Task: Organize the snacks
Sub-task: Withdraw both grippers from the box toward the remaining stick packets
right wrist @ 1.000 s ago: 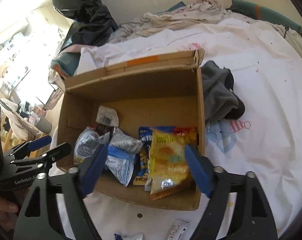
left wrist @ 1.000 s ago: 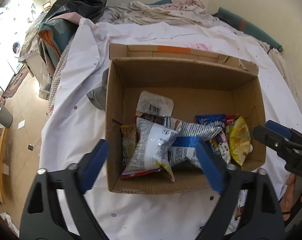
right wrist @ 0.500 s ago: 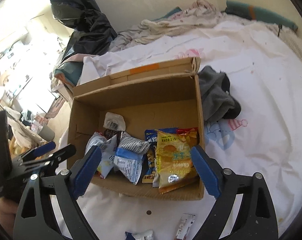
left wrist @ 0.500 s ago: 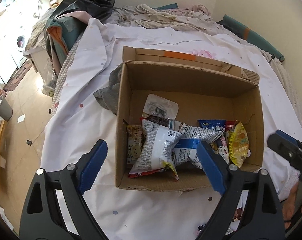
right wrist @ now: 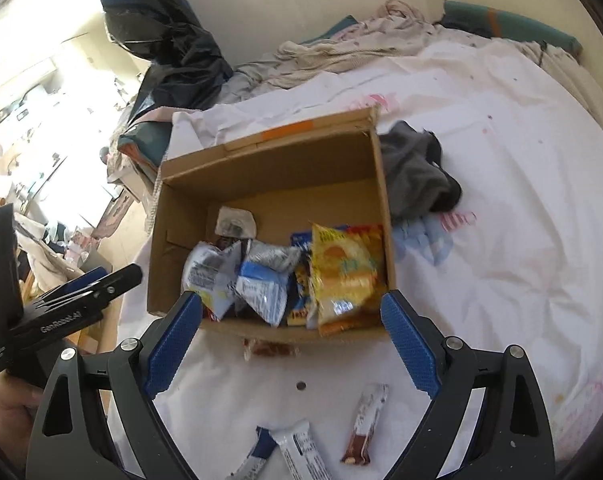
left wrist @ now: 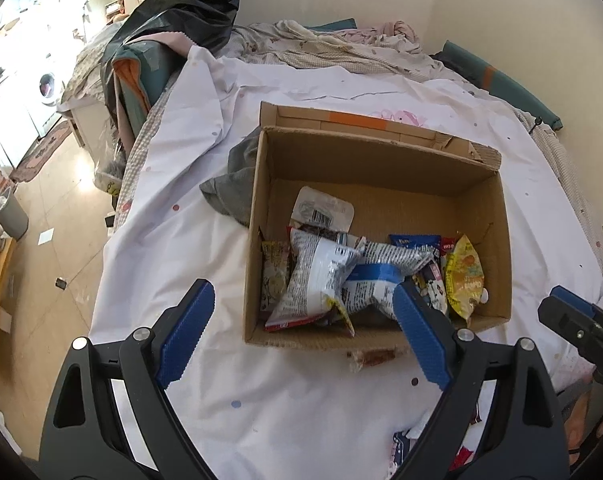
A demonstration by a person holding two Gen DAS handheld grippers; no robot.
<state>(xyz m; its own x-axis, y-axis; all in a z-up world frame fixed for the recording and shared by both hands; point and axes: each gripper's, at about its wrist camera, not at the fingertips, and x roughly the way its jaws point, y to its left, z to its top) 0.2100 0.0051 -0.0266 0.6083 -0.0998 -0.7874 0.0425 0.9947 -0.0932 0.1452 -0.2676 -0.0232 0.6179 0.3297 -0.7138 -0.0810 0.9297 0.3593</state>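
Note:
An open cardboard box [left wrist: 257, 216] [right wrist: 383, 200] sits on a white bedsheet with several snack bags inside, among them a white-and-blue bag [left wrist: 317, 280] [right wrist: 261, 284] and a yellow bag [left wrist: 465, 276] [right wrist: 345, 276]. My left gripper [left wrist: 303, 322] hangs open before the box's near left corner, nothing between its fingers. My right gripper [right wrist: 291, 326] is open too, empty, above the box's near wall. A brown wrapped snack [left wrist: 371, 358] [right wrist: 269, 348] lies just outside that wall. Loose bars [right wrist: 365, 424] [right wrist: 301, 452] lie on the sheet nearer to me.
A grey cloth [left wrist: 231, 184] [right wrist: 417, 176] lies against the box's side. Rumpled bedding [left wrist: 321, 44] and a black bag [left wrist: 189, 4] pile up at the bed's far end. The bed drops to the floor [left wrist: 49, 220] on the left. A hand [right wrist: 5, 416] grips the left tool.
Both grippers have drawn back from the box and risen slightly, so the box looks smaller and farther. The brown snack and loose bars on the sheet have come into view.

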